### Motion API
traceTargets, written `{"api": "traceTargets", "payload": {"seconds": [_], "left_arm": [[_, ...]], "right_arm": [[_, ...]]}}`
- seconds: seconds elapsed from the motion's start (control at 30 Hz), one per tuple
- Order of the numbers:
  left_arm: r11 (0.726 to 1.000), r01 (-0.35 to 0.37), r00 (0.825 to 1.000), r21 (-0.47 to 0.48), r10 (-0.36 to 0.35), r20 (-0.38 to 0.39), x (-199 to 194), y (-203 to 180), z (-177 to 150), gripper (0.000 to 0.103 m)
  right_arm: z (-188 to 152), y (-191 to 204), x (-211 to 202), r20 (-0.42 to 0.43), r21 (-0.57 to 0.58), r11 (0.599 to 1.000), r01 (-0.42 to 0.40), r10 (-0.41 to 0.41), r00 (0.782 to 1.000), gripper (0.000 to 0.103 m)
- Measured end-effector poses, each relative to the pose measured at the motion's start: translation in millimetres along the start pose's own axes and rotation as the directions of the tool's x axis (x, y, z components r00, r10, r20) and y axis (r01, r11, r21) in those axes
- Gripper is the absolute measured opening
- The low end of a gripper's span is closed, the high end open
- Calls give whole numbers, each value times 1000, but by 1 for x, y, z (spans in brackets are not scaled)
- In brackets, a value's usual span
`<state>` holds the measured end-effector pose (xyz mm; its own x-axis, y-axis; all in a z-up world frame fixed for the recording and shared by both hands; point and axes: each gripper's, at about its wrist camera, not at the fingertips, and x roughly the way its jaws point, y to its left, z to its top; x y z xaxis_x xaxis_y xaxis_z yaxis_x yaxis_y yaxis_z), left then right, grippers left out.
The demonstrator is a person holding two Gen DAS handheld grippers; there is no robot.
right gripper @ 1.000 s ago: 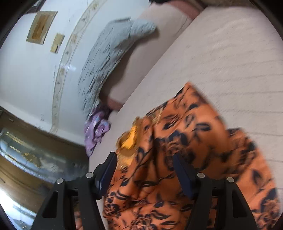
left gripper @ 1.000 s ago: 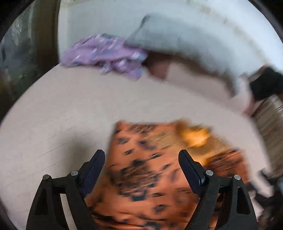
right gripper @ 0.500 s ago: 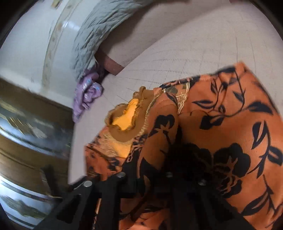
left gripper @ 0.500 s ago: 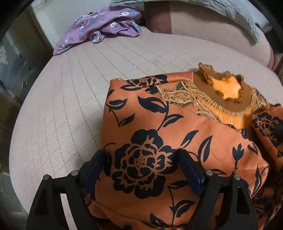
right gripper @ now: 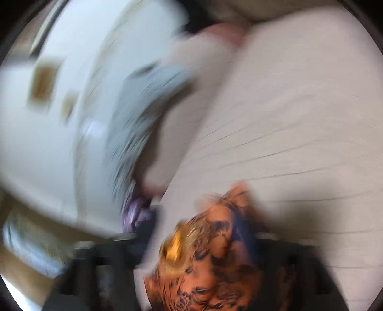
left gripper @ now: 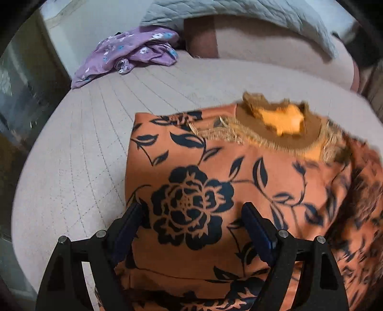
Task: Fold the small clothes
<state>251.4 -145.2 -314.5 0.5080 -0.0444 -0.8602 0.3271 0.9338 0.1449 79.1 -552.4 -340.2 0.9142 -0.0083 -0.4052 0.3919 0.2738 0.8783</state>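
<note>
An orange garment with a black flower print [left gripper: 239, 191] lies folded on the beige quilted sofa seat [left gripper: 83, 155], its brown fringed collar [left gripper: 277, 126] at the far side. My left gripper [left gripper: 192, 220] is open just above the garment's near part, one finger on each side of a big black flower. The right wrist view is heavily blurred; the garment [right gripper: 208, 263] shows between my right gripper's fingers [right gripper: 205, 239], which look spread apart.
A purple flowered cloth [left gripper: 126, 55] lies crumpled at the seat's far left corner. A grey quilted blanket [left gripper: 251, 12] hangs over the sofa back. The seat's left edge drops off beside dark furniture [left gripper: 21, 95].
The left gripper has pulled back slightly over the folded garment. The right gripper has swung up fast, blurring its view, and the garment now fills less of it.
</note>
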Motion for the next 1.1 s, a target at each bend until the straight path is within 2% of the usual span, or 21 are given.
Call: {"api": "traceTargets", "payload": {"seconds": [0.03, 0.07, 0.1, 0.2, 0.27, 0.33, 0.43, 0.47, 0.5, 0.57, 0.6, 0.63, 0.67, 0.7, 0.73, 0.8, 0.83, 0.93, 1.03, 1.07, 1.1], "left_arm": [[1000, -5, 1000, 8, 5, 4, -3, -2, -1, 85], [1000, -5, 1000, 12, 5, 15, -5, -3, -2, 85], [1000, 2, 1000, 13, -2, 23, -8, -4, -2, 85], [996, 84, 993, 30, -86, 81, -26, -11, -6, 85], [980, 180, 975, 82, -189, 120, -39, -24, -6, 85], [963, 228, 956, 146, -249, 152, -47, -40, -5, 85], [934, 260, 935, 244, -307, 176, -50, -62, -2, 85], [918, 290, 926, 271, -340, 162, -51, -71, -3, 85], [901, 324, 915, 290, -376, 146, -52, -78, -5, 85], [863, 381, 889, 332, -441, 125, -59, -92, -12, 85], [832, 407, 872, 378, -476, 110, -62, -101, -16, 85], [806, 422, 862, 415, -499, 92, -64, -108, -22, 85], [780, 436, 856, 450, -513, 60, -63, -115, -27, 85], [767, 436, 860, 471, -509, 34, -60, -120, -31, 85], [763, 424, 870, 488, -493, 15, -57, -126, -36, 85], [761, 397, 888, 513, -459, -6, -49, -136, -44, 85], [760, 394, 890, 518, -455, -9, -48, -138, -46, 85], [754, 407, 882, 515, -471, -8, -51, -141, -48, 85], [753, 427, 875, 501, -484, -19, -50, -141, -49, 85], [752, 429, 875, 500, -483, -25, -49, -143, -50, 85], [750, 432, 874, 500, -484, -29, -47, -140, -49, 85]], "right_arm": [[5, -12, -16, 88, 53, 999, -1, -4, 996, 81], [8, -15, -24, 129, 64, 998, -8, 0, 992, 81], [9, -13, -27, 134, 50, 999, -13, 7, 991, 81], [0, 17, -10, 15, -126, 992, -21, 23, 1000, 81], [-17, 35, 5, -56, -217, 976, -30, 18, 998, 79], [-34, 47, 22, -135, -254, 965, -70, 36, 990, 76], [-57, 58, 46, -230, -295, 952, -86, 16, 973, 58], [-59, 56, 52, -263, -300, 950, -92, 10, 965, 45], [-62, 56, 59, -289, -301, 949, -91, 0, 957, 37], [-63, 42, 70, -314, -282, 959, -30, -63, 947, 37], [-61, 33, 77, -318, -272, 962, 32, -122, 940, 35], [-57, 20, 84, -327, -255, 959, 121, -204, 923, 32], [-56, 10, 86, -340, -240, 955, 172, -248, 907, 19], [-56, 1, 88, -352, -237, 949, 208, -284, 892, 6], [-56, 1, 90, -355, -242, 947, 210, -288, 889, 6], [-59, 4, 87, -359, -265, 939, 218, -306, 882, 6], [-62, 7, 83, -356, -285, 933, 220, -316, 879, 7], [-61, 23, 78, -333, -324, 925, 197, -307, 892, 14], [-60, 52, 83, -303, -398, 899, 182, -317, 899, 31], [-59, 57, 83, -308, -399, 900, 179, -315, 898, 52], [-56, 64, 86, -315, -394, 902, 179, -315, 896, 80]]}}
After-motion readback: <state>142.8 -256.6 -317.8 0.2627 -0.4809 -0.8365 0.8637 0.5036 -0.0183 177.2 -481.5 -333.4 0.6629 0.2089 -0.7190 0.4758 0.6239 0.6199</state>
